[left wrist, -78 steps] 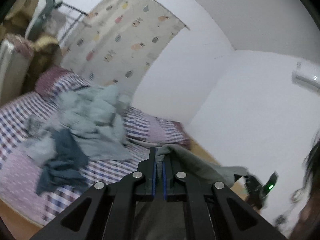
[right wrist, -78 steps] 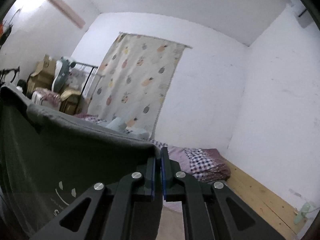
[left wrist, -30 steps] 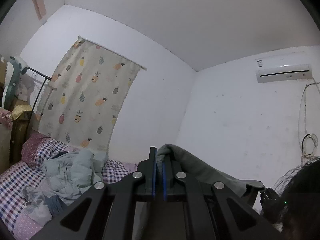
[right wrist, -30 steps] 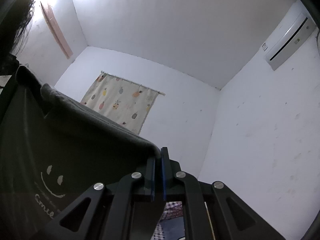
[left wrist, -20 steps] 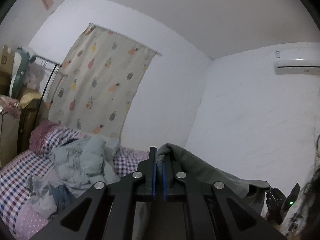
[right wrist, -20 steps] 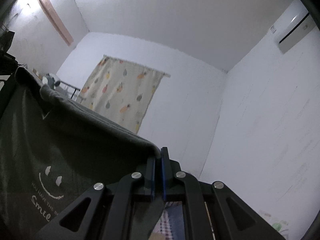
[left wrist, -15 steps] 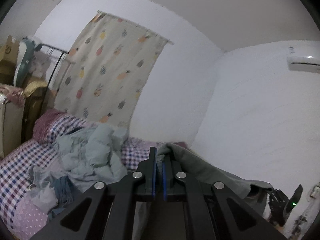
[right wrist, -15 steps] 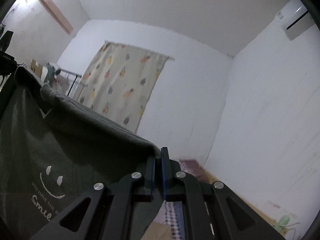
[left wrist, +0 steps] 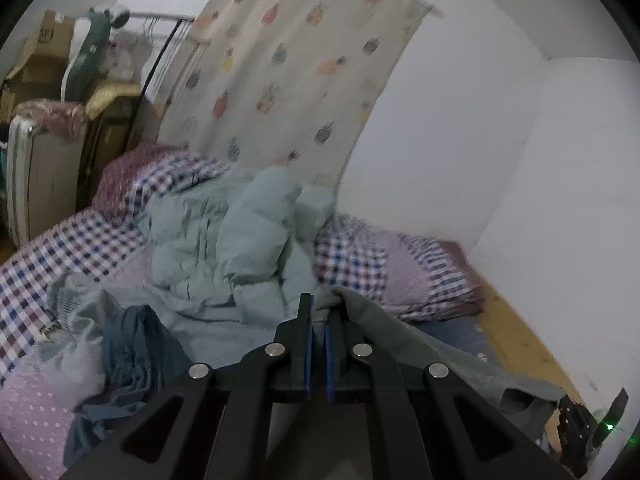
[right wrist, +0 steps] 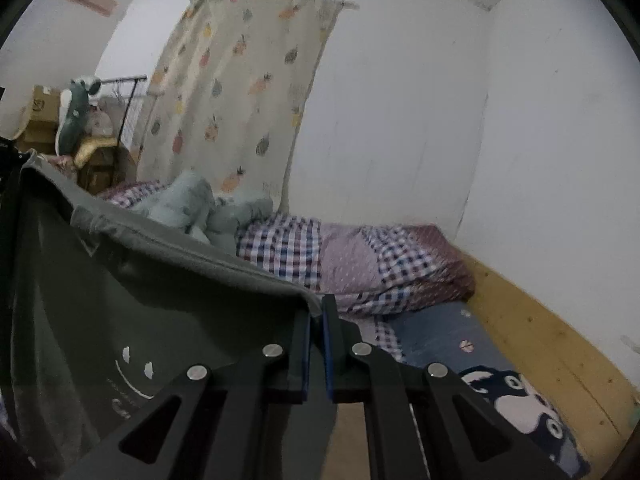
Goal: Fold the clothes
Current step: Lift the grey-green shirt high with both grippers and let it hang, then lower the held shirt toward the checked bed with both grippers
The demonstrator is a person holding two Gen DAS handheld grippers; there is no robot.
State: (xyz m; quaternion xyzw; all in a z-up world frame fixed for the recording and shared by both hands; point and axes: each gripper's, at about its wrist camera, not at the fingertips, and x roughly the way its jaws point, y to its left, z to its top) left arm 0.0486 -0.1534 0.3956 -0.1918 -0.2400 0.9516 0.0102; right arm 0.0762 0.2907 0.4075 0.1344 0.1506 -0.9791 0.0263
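- We see the bed (left wrist: 352,256) first — checked and dotted purple covers, running along the white wall, w/ a pineapple-print curtain (left wrist: 296,76) hanging behind it.
- On the bed lies a heap of pale blue-green clothes (left wrist: 224,248), w/ a darker blue garment (left wrist: 132,352) crumpled at its near edge.
- Our task item, the dark grey T-shirt (right wrist: 120,304), is up in the air in front of the bed, stretched between the two grippers; a white smile print & lettering show on its front in the right wrist view.
- Left gripper (left wrist: 316,344): jaws pressed nearly together on one top corner of the shirt; cloth drapes off to the right.
- Right gripper (right wrist: 317,344): jaws likewise pinched tight on the other top corner — the shirt hangs away to the left.
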